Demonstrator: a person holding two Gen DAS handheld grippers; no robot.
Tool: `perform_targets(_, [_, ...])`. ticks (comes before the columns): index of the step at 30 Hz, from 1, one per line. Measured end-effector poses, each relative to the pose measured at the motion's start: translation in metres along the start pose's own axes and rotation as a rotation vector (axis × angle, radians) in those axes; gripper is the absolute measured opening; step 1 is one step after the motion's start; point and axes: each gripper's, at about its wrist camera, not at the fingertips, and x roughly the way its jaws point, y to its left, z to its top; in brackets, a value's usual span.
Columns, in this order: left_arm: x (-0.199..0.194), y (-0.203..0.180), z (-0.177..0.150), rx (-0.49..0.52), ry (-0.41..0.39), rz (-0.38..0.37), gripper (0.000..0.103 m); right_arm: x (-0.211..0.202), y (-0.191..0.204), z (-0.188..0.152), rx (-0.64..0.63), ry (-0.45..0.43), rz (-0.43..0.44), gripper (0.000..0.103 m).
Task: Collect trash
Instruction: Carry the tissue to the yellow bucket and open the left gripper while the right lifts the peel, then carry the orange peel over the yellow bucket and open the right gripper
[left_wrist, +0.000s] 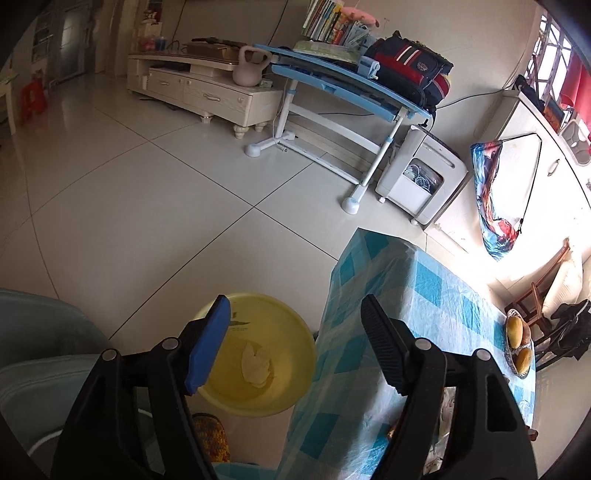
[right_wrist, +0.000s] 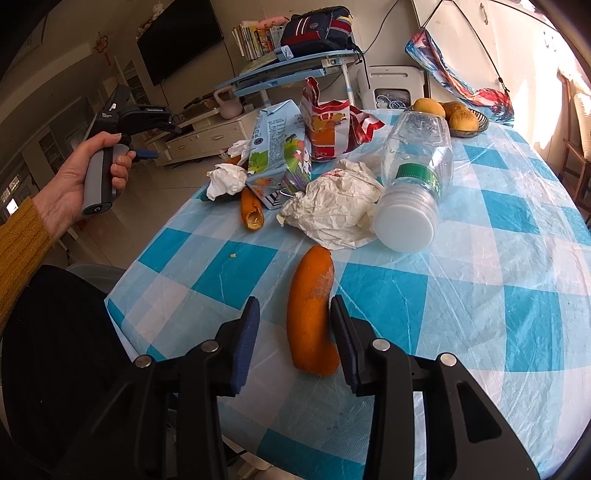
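Left wrist view: the left hand-held gripper (left_wrist: 295, 347) is released, jaws wide and empty, above a yellow basin (left_wrist: 273, 384) on the floor beside the bench (left_wrist: 424, 314) — a crumpled tissue (left_wrist: 255, 365) lies inside the basin.

Right wrist view: the right hand-held gripper (right_wrist: 293, 341) is partly spread around an orange peel (right_wrist: 310, 314) lying on the bench's checked cloth; its right pad looks to touch the peel, the left stands apart — not clenched. Beyond lie crumpled paper (right_wrist: 332, 210), a plastic bottle (right_wrist: 413, 177), a milk carton (right_wrist: 277, 155) and a snack bag (right_wrist: 332, 129).
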Motion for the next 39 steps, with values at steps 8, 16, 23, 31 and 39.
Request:
perform_targets(8, [-0.057,-0.009,-0.031,-0.048,-0.072,-0.063,0.081,0.000,-0.001,0.002,-0.017,0.014,-0.053,0.020])
perform_targets(16, [-0.108,0.010,-0.048,-0.155,-0.204,-0.079,0.083,-0.011,0.043,0.027,-0.085,-0.033,0.052,0.017])
perform_targets(23, [-0.144,0.059,-0.041,-0.342,-0.368,-0.008,0.087,0.046,0.111,0.098,-0.172,-0.048,0.199,0.017])
perform_targets(31, [-0.148,0.090,-0.034,-0.453,-0.405,0.020,0.088,0.155,0.167,0.170,-0.176,0.012,0.264,0.017])
perform_targets(39, [-0.143,0.092,-0.028,-0.458,-0.399,0.013,0.089,0.219,0.185,0.197,-0.188,0.076,0.221,0.037])
